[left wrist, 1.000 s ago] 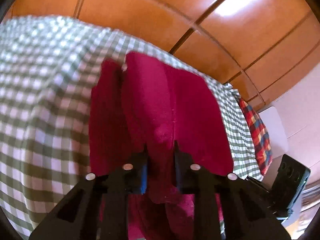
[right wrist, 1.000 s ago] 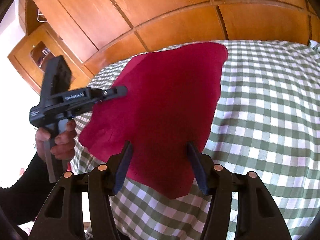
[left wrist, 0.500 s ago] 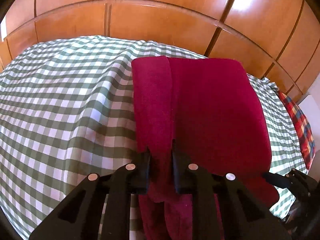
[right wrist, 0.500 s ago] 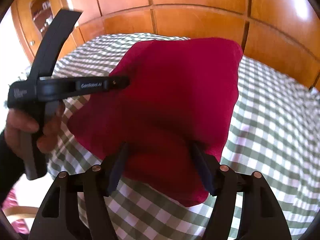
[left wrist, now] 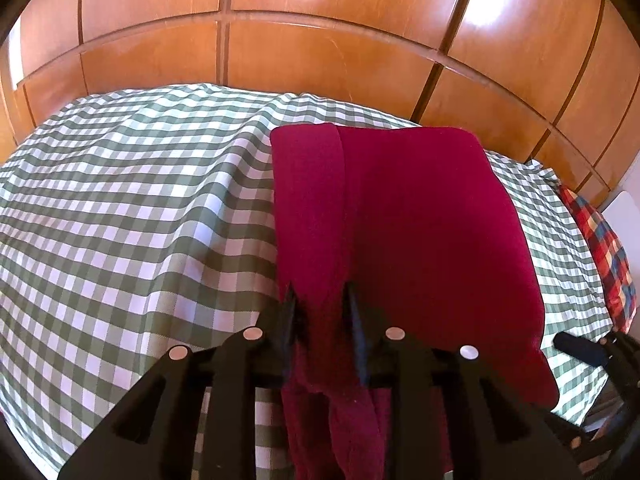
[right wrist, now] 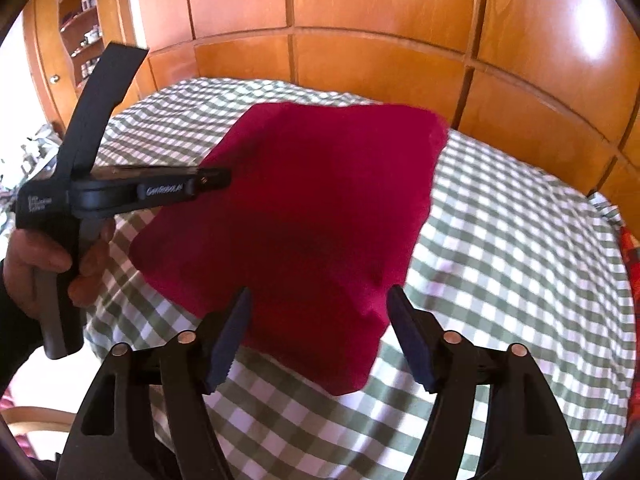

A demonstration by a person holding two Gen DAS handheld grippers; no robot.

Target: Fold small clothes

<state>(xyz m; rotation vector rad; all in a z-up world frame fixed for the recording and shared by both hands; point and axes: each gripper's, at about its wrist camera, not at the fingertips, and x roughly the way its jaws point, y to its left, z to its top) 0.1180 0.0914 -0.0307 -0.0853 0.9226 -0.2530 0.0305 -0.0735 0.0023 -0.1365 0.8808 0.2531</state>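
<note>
- Bright daylight; white glare patches shine on the glossy wooden wall panels above the bed.
- Fisheye bends the panel seams; corners go black.
- Below the panels, the red cloth looks slightly motion-blurred in the right wrist view.

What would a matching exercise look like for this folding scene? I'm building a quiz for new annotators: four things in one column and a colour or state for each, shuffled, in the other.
Things:
1. folded garment
2. bedspread
3. left hand-held gripper
4. right hand-held gripper

Colours or states:
A. green and white checks
B. jaws wide apart and opening, nothing between them
C. dark red
D. jaws narrow, opening, a fold of cloth between them

Pairs: 1-C, 2-A, 3-D, 4-B
</note>
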